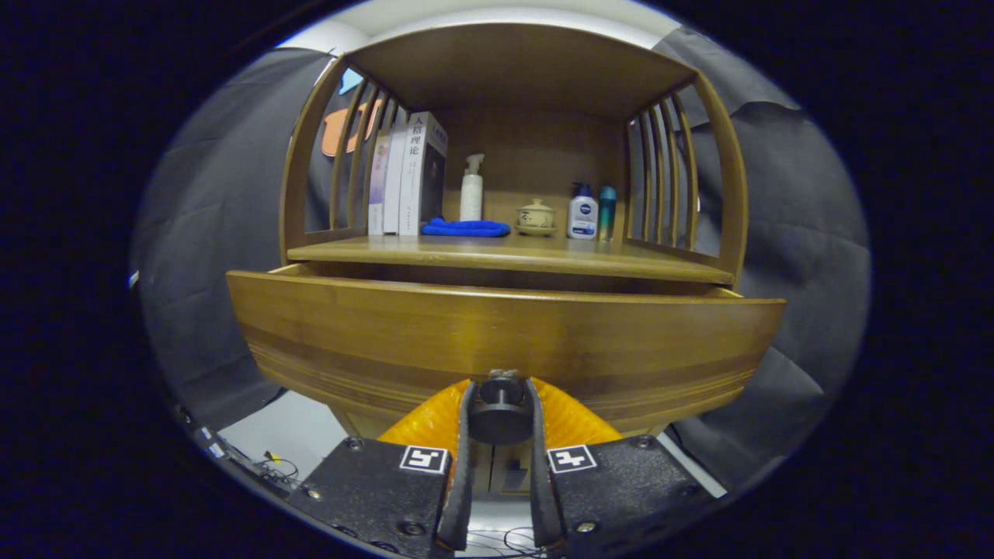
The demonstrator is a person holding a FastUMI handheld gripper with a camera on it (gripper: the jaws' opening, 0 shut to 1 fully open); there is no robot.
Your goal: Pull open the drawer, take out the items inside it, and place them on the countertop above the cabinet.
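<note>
A wooden cabinet's drawer (pixel 505 326) stands pulled out toward me, its broad front panel spanning the view below the countertop (pixel 512 256). My gripper (pixel 500 392) is shut on the drawer's dark round knob (pixel 499 411), one finger pressing on each side of it. From this low angle the drawer's inside is hidden, so its contents cannot be seen.
On the countertop, under the cabinet's roof, stand books (pixel 408 175), a white pump bottle (pixel 471 190), a folded blue cloth (pixel 466 227), a small lidded cup (pixel 536 217), a white bottle (pixel 582 213) and a teal bottle (pixel 606 211). Slatted side rails (pixel 660 175) bound both ends.
</note>
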